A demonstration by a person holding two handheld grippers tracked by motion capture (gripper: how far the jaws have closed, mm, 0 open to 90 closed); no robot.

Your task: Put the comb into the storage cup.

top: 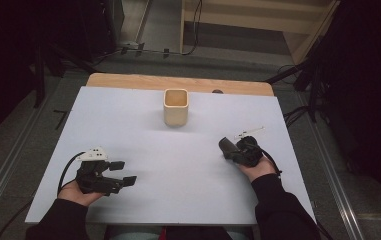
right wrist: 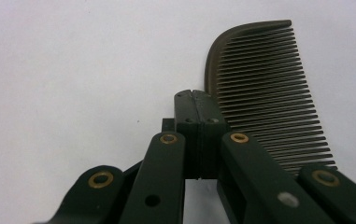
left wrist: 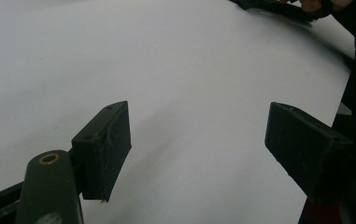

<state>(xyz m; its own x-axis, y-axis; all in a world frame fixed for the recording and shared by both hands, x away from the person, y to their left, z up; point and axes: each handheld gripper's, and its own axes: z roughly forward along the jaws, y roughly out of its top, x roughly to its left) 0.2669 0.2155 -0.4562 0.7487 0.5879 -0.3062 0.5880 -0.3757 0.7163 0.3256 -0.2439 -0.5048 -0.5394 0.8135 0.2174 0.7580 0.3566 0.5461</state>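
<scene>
The right gripper (right wrist: 196,100) has its jaws pressed fully together with nothing between them, and the dark comb (right wrist: 264,93) lies flat on the white desk (top: 178,165) just beside them, its curved spine nearest the jaw tips and its teeth running away to the side in the right gripper view. In the high view the comb (top: 226,147) shows as a dark shape at the front of the right gripper (top: 234,151), well short of the pale square cup (top: 176,107) that stands upright near the far edge of the desk. Judging from this, the work has barely begun — the comb is not gripped or lifted, and if the cup is its goal, the grasp, the carry and the drop all remain. The right hand (top: 258,167) rests low on the desk with its gripper angled inward and forward. The left gripper (top: 120,172) sits on the near left of the desk, well apart from the comb, held level in the left hand (top: 80,192) and pointing to the right — its jaws stand wide open over bare desk
</scene>
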